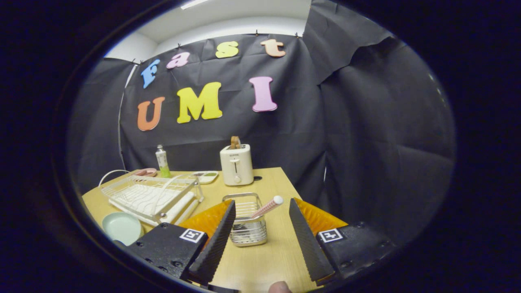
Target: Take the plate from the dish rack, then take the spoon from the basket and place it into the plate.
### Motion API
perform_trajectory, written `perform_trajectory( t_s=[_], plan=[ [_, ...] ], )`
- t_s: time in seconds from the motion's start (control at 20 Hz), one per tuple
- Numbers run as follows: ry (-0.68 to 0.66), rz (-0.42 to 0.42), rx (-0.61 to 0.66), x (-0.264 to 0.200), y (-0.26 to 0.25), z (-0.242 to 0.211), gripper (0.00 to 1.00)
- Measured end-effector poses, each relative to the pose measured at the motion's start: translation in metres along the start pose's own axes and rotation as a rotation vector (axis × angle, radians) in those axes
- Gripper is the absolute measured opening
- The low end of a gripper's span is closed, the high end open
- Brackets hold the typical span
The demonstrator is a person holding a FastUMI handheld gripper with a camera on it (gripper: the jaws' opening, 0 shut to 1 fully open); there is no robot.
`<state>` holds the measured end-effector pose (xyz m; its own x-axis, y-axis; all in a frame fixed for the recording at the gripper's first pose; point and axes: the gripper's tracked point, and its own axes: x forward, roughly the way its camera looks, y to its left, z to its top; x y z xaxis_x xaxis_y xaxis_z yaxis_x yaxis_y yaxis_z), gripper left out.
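A pale green plate lies flat on the wooden table, in front of the white wire dish rack and left of my left finger. A metal wire basket stands between and just ahead of my fingers. A spoon with a pink handle and white tip leans out of the basket toward my right finger. My gripper is open, with the basket in the gap and neither finger touching it.
A cream toaster with toast in its slot stands beyond the basket. A green-and-white bottle, a pink dish and a small white tray sit at the back. The table's right edge drops off beside my right finger.
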<state>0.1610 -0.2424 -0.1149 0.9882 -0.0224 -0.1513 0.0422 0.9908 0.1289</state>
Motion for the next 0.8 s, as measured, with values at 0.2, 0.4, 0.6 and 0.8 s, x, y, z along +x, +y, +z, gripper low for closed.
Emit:
perform_trajectory(
  t_s=[0.2,0.4,0.6,0.8],
  plan=[
    [0.043,0.065,0.036,0.020,0.007,-0.007,0.79],
    [0.057,0.071,0.030,0.031,0.008,-0.005,0.54],
    [0.079,0.109,0.064,0.030,0.018,-0.001,0.31],
    [0.110,0.157,0.085,0.029,0.029,0.007,0.14]
  ],
)
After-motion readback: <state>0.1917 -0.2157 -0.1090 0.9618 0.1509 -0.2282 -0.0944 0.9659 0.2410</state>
